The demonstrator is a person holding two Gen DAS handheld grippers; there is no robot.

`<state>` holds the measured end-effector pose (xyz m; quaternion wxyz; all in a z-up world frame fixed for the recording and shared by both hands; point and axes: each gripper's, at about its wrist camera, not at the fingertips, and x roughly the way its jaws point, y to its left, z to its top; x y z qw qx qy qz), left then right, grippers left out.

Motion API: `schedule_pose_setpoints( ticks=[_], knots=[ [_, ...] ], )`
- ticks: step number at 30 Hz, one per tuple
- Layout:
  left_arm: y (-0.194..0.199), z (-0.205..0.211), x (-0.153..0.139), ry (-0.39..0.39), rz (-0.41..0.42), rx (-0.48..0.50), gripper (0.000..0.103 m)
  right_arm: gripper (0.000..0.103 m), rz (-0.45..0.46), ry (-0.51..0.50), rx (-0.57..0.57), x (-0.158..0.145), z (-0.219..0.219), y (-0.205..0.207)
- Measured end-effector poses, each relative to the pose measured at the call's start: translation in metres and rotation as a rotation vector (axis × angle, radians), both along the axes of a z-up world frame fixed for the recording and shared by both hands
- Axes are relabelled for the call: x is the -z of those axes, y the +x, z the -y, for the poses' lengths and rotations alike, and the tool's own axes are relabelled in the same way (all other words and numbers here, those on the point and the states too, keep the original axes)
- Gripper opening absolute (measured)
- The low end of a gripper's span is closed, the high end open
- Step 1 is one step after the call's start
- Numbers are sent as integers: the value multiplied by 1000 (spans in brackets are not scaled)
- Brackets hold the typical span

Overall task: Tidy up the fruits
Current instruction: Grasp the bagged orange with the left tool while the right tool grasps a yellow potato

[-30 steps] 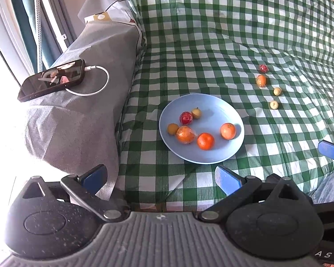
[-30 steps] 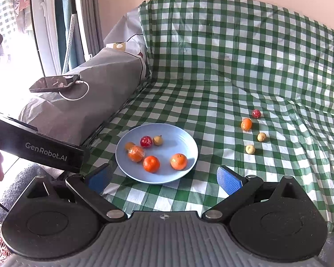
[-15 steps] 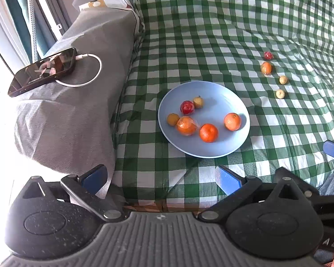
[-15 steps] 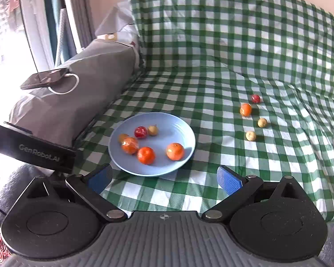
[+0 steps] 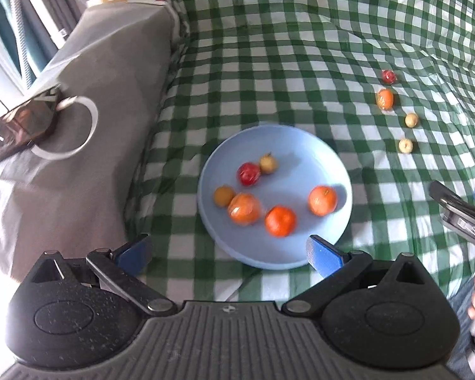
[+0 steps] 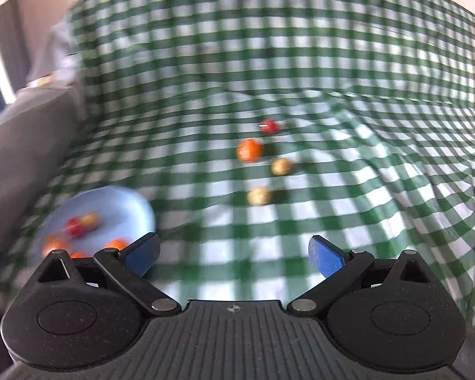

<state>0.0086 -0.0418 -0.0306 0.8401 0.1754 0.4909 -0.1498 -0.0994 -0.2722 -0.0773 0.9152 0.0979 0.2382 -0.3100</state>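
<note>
A light blue plate (image 5: 300, 145) on the green checked cloth holds several fruits: oranges (image 5: 280, 220), a red one (image 5: 248, 173) and small yellow ones. Loose on the cloth to its right lie a red fruit (image 6: 268, 126), an orange fruit (image 6: 249, 149) and two small yellow fruits (image 6: 281, 166) (image 6: 259, 195). My left gripper (image 5: 228, 253) is open and empty, just short of the plate's near rim. My right gripper (image 6: 234, 255) is open and empty, facing the loose fruits; the plate (image 6: 133, 202) sits at its left.
A grey covered armrest (image 5: 88, 104) rises left of the plate, with a phone (image 5: 19, 126) and white cable (image 5: 88, 126) on top. The checked backrest (image 6: 269, 47) stands behind the fruits. The right gripper's body (image 5: 462, 218) shows at the left view's right edge.
The right gripper has swung right and forward, so the loose fruits are now centred and the plate has slid left. The left gripper has moved closer to the plate.
</note>
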Motion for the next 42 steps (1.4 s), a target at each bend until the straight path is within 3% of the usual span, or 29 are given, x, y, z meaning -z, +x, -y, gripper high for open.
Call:
schedule_pose_setpoints(
  ticks=[5,9,11,12,14,15,17,24,31,38,42],
  knots=[
    [23,42,6,20,8,30,103,100,-30,40,26,32,66,46],
    [43,77,18,23,2,55,103,98,-55,23,-16,57,97,79],
    [52,95,26,24,8,69,103,90,-55,-2,-34,66,101,90],
    [57,106,30,25,14,81,103,84,-38,-56,-35,68,100,90],
    [65,128,37,25,24,109,103,32,-8,-114,-69,69,100,85],
    [69,140,41,15,29,130,103,25,-2,-115,-58,70,104,82],
    [76,162,47,-2,37,160,103,26,22,-98,-27,69,112,74],
    [107,250,85,-67,10,239,103,26,14,-90,283,65,165,39],
    [142,317,129,-58,-59,292,103,26,39,-88,300,69,177,36],
    [156,334,148,-63,-109,273,103,26,40,-95,301,68,176,36],
    [153,334,148,-62,-91,287,103,26,35,-105,293,67,177,38]
  ],
)
